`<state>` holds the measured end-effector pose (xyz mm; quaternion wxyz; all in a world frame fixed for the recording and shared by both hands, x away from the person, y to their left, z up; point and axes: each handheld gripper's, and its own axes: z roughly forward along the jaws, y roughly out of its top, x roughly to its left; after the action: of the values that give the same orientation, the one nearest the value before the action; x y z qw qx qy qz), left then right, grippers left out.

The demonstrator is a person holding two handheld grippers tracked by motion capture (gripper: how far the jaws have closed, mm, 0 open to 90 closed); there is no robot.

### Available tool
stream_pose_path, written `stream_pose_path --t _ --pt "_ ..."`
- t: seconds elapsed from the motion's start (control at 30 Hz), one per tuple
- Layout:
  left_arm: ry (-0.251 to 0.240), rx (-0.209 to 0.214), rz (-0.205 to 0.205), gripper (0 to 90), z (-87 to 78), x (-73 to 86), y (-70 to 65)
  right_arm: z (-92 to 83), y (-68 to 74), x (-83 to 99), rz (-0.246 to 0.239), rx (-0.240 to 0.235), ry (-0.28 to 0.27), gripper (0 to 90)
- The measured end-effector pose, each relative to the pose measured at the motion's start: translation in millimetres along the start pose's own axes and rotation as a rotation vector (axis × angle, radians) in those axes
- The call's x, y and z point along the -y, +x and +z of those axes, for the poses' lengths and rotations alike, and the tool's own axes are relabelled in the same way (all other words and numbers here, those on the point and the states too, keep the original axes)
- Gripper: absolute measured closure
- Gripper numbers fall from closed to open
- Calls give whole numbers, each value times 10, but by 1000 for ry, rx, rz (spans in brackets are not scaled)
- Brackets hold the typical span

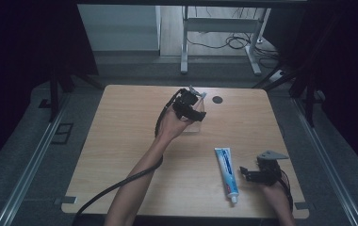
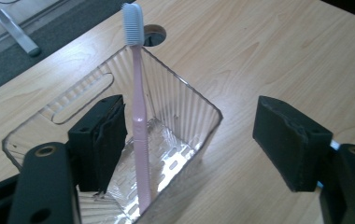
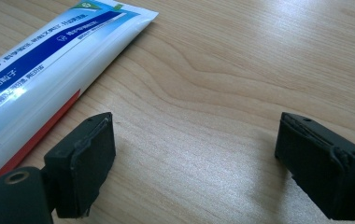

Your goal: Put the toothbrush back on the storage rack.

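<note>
One toothbrush [image 2: 137, 116] upright in clear container [image 2: 185, 100].

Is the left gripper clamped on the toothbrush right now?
No, the left gripper stands open, and the pink toothbrush leans upright in the clear container, untouched by either pad.

The wooden table [image 1: 134, 141] has a light grain finish and a round cable hole [image 1: 217, 99] near its far edge. A grey carpeted floor [image 1: 26, 155] surrounds it, with metal rails [image 1: 31, 165] running along both sides. Beyond the far edge stands a white desk frame [image 1: 219, 37]; loose cables [image 1: 236, 42] lie beneath it, apparently on bare flooring.
</note>
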<state>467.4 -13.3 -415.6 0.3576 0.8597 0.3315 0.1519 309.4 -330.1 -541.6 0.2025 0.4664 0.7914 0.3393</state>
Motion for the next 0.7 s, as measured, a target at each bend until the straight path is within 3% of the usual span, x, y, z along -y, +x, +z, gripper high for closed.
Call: stream_pose_path --t 0.7 --pt "-28 95 -89 142 -112 240 55 -1 -1 0 0 -2 1 119"
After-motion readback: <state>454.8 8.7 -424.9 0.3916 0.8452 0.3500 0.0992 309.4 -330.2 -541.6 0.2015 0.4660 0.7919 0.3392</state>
